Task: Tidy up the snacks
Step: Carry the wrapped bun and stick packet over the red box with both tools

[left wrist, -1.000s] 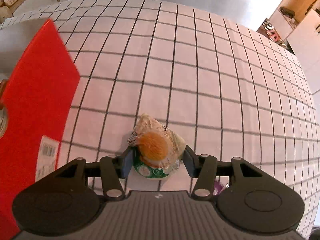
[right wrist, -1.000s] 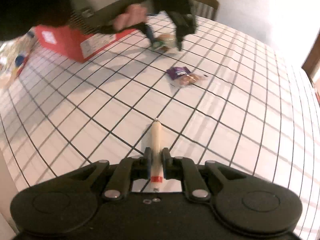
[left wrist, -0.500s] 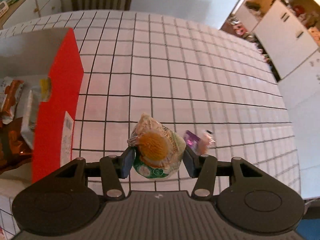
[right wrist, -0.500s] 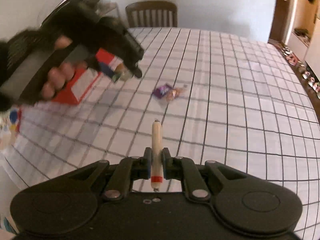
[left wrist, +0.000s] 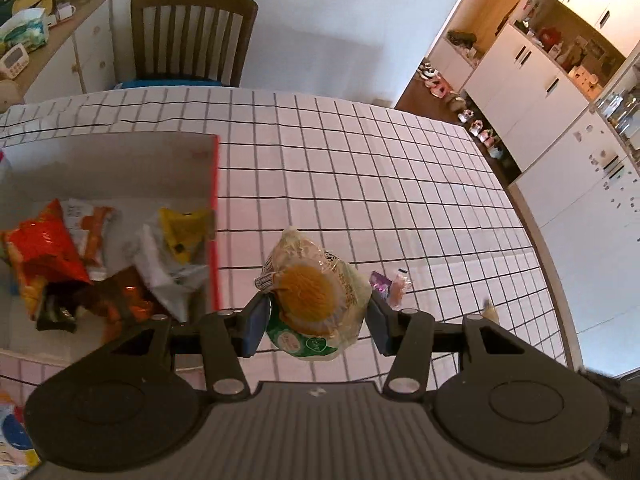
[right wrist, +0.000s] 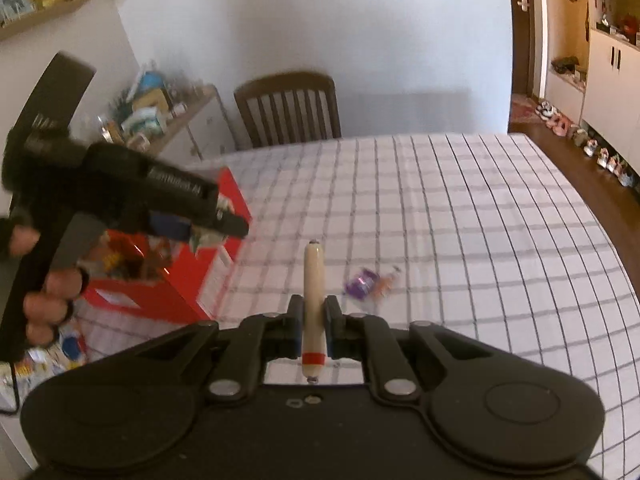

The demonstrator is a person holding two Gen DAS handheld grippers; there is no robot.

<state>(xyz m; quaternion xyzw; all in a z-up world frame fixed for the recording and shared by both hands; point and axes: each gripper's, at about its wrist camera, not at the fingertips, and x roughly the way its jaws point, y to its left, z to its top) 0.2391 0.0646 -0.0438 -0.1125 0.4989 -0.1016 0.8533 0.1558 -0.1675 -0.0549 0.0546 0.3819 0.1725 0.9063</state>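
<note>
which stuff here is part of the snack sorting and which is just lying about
Job: bagged pastry in left gripper; sausage stick in right gripper; purple candy on the table; red box of snacks.

Lying about: chair, sideboard clutter, shoes.

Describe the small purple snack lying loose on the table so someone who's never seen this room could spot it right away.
Start at the checked tablecloth, then find the red box of snacks near its left side. The purple snack packet lies alone on the cloth to the right of that box. It is the only snack neither in the box nor held in a tool, and has a clear orange-tinted end.
</note>
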